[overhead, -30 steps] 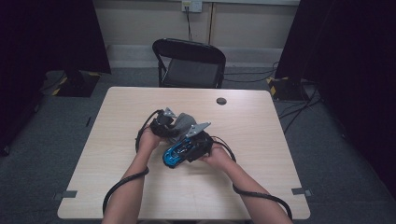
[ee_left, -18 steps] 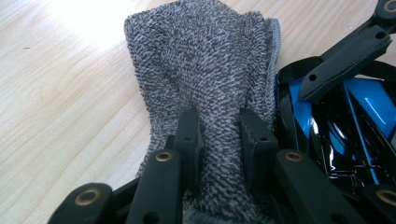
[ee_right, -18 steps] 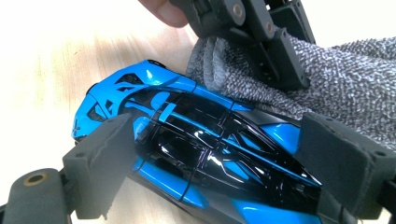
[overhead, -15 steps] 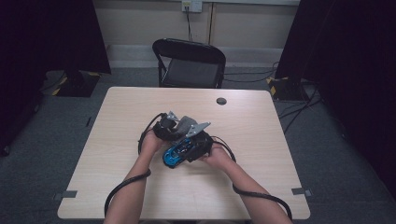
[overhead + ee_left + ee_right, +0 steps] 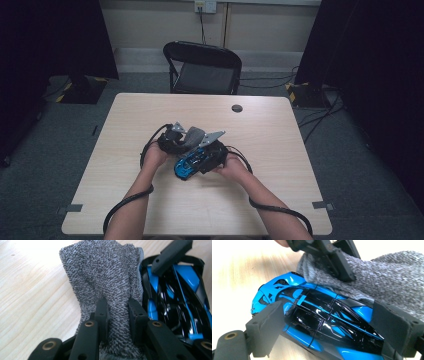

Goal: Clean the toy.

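On the light wooden table [image 5: 280, 200], slightly toward the person's side of centre, both hands meet over a blue-and-black toy sports car [image 5: 189, 164]. The right gripper [image 5: 332, 322] straddles the car across its width, its foam-faced jaws pressed against the two flanks, so the car is clamped and held steady; the car's long axis runs diagonally in the high view, nose toward the near left. The left gripper [image 5: 117, 315] is pinched tight on a bunched grey terry cloth [image 5: 107, 282], the fabric gathered between its black jaws. The deciding relation: the cloth lies directly alongside the car, touching its bodywork along one flank, with the left gripper the nearer tool to the surface still to be wiped. In my judgement the work in hand is wiping the car body, and the coming stroke should run lengthwise along the car, over the glossy roof panels. A small dark round object [image 5: 237, 108] sits well apart near the far edge. No brand, label or legible writing is visible on car, cloth or grippers.
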Tool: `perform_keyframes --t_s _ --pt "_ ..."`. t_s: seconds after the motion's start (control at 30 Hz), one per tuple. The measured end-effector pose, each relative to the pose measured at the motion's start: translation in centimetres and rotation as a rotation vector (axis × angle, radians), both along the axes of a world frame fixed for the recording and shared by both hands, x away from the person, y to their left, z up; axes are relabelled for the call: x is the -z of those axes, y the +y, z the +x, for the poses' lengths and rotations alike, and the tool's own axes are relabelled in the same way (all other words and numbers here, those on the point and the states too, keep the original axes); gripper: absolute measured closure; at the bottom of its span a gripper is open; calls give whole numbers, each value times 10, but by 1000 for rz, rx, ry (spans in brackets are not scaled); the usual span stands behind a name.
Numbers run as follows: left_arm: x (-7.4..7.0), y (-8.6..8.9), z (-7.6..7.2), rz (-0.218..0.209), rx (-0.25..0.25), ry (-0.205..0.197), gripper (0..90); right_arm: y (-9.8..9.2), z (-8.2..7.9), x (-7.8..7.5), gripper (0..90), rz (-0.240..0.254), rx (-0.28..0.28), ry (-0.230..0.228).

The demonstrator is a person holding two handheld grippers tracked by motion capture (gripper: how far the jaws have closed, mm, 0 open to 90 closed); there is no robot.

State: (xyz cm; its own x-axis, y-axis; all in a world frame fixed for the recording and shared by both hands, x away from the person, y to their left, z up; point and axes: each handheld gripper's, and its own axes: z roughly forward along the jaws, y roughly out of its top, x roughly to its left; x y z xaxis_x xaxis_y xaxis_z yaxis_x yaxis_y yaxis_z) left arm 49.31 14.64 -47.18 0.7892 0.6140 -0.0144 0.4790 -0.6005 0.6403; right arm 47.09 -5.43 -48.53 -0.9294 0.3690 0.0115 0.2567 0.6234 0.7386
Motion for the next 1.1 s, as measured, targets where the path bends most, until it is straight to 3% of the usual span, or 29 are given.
perform_keyframes --t_s 1.1 --pt "-4 45 -37 19 -8 27 724 2 -1 -1 114 -10 0 6"
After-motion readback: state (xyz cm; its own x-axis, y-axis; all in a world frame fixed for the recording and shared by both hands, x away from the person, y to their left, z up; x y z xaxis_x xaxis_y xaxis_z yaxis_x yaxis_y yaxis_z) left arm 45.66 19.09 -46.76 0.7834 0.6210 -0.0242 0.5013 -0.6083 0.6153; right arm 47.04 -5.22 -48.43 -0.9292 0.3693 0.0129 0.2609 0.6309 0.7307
